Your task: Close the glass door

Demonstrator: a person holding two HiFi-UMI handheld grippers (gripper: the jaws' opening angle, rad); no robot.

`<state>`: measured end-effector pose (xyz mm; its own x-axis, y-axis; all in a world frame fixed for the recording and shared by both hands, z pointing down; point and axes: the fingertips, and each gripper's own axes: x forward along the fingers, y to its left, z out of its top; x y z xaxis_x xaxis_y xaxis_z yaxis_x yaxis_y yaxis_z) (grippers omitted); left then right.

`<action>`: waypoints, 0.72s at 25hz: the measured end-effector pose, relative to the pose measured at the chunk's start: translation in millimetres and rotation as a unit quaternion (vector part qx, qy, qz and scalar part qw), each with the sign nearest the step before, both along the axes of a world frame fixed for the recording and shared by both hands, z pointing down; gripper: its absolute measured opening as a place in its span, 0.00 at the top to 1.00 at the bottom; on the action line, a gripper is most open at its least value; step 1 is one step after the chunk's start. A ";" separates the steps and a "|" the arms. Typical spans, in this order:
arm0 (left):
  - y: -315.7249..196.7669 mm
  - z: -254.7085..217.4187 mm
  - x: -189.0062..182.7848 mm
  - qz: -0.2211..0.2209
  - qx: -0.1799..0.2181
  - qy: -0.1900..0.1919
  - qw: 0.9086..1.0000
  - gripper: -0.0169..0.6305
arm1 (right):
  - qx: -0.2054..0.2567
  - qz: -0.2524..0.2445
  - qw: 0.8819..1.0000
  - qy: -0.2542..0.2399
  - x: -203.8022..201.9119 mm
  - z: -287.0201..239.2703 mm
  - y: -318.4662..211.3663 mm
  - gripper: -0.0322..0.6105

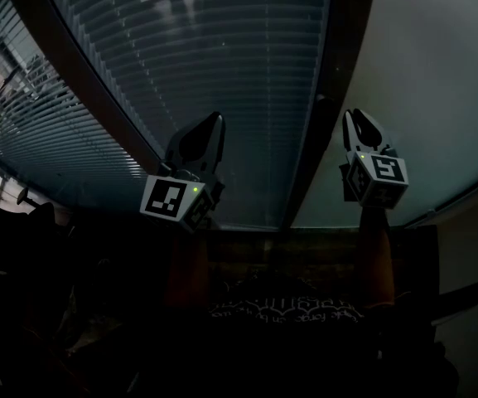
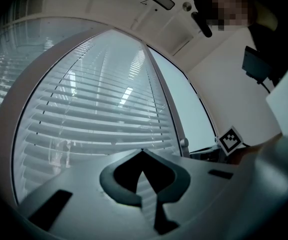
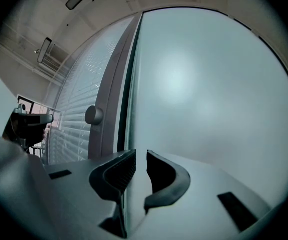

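Note:
The glass door (image 1: 205,48) fills the middle of the head view, with horizontal blinds behind its pane and a dark upright frame (image 1: 315,148) on its right side. A round knob (image 3: 94,115) sticks out of that frame, and the knob (image 2: 184,143) also shows in the left gripper view. My left gripper (image 1: 215,121) is raised before the blinds, and its fingertips meet with nothing in them (image 2: 142,151). My right gripper (image 1: 353,116) is held up just right of the frame, facing a pale panel (image 3: 208,84). Its jaws stand a narrow gap apart (image 3: 141,154), and I see nothing between them.
A second pane with blinds (image 1: 15,114) runs off to the left. A thin dark seam (image 3: 126,84) separates the door frame from the pale panel. The lower head view is dark and shows only my forearms (image 1: 375,255). Dark furniture (image 3: 26,124) stands far left beyond the blinds.

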<state>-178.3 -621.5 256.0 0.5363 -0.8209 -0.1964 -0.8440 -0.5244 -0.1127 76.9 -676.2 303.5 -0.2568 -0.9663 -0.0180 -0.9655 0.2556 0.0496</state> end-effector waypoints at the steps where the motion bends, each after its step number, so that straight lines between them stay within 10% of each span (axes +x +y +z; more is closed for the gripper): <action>1: 0.1 0.2 0.0 0.000 0.000 0.000 1.000 0.97 | 0.000 0.003 1.000 0.002 0.7 0.4 0.0 0.85; 18: -1.0 6.3 5.9 0.007 -0.006 -0.002 1.000 0.97 | 0.042 0.010 0.999 -0.005 8.3 -20.0 23.0 0.95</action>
